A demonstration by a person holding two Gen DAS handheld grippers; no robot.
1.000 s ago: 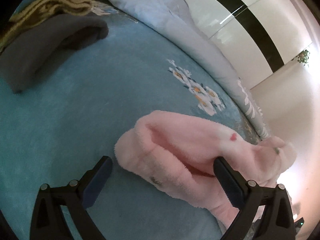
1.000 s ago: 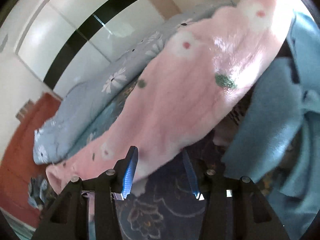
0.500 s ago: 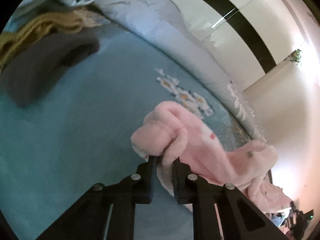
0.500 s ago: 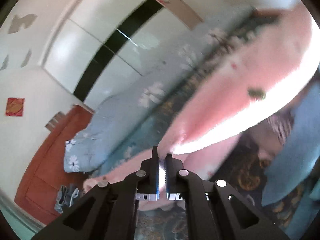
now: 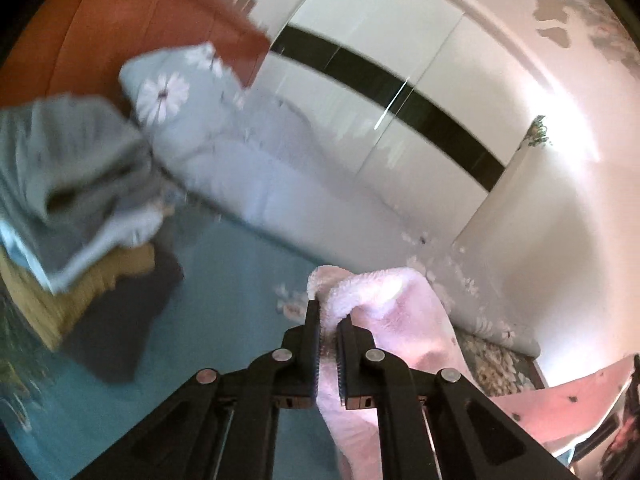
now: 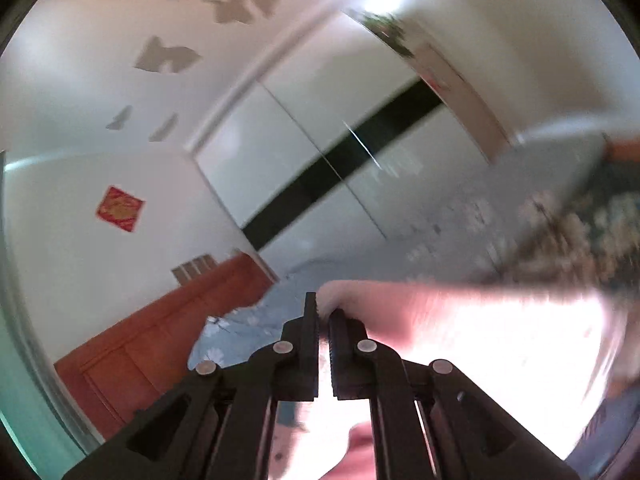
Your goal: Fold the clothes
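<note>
A fluffy pink garment (image 5: 400, 312) with small dots hangs between both grippers above the teal bed sheet (image 5: 224, 280). My left gripper (image 5: 329, 320) is shut on a bunched edge of it, and the cloth trails down and away to the lower right. My right gripper (image 6: 323, 314) is shut on another edge of the pink garment (image 6: 460, 328), which spreads to the right, brightly lit and blurred. Both views are tilted up toward the wall.
A pile of grey, yellow and dark clothes (image 5: 72, 208) lies at the left on the bed. A pale blue floral duvet (image 5: 256, 176) runs along the white wardrobe (image 5: 384, 80). A red-brown headboard (image 6: 160, 344) stands at the left.
Both grippers closed on the pink garment, then lifted it off the bed. Both views have swung upward toward the wardrobe and the wall.
</note>
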